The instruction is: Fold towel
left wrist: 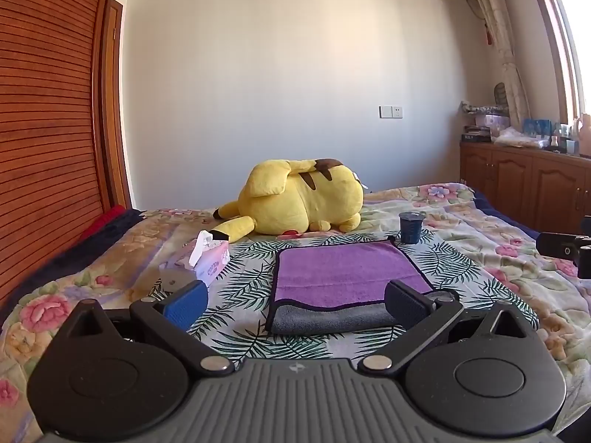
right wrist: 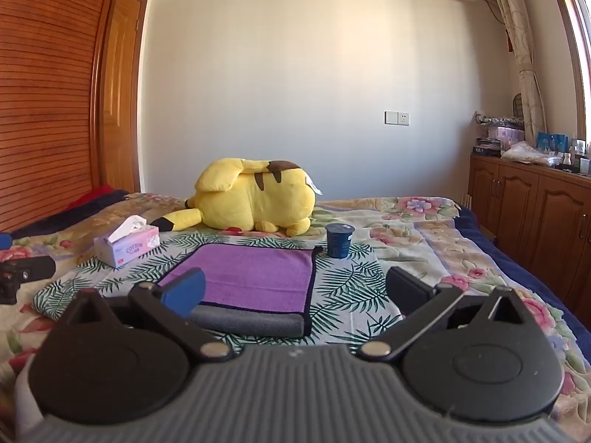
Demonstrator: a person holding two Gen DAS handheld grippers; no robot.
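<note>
Left wrist view shows the towel [left wrist: 347,273] lying purple side up on the leaf-patterned cloth [left wrist: 243,273] that covers the bed [left wrist: 517,229], its near edge turned over so a grey roll of the underside faces the camera. The left gripper [left wrist: 295,302] hangs just in front of that rolled edge with its jaws spread wide and nothing between them; its dark finger overlaps the towel's near right corner in the picture, though I cannot tell whether it touches. From the right wrist view the right gripper [right wrist: 295,295] is likewise spread and empty, its blue finger in front of the near left part of the roll.

By my reading, a fold is only begun and neither corner is held. The next move calls for each gripper to settle on a near corner, pinch both layers, and carry the edge toward the far side.

Beyond the towel stand a dark blue cup [left wrist: 410,228], a tissue box [left wrist: 212,260] and a yellow plush toy [left wrist: 295,199].
</note>
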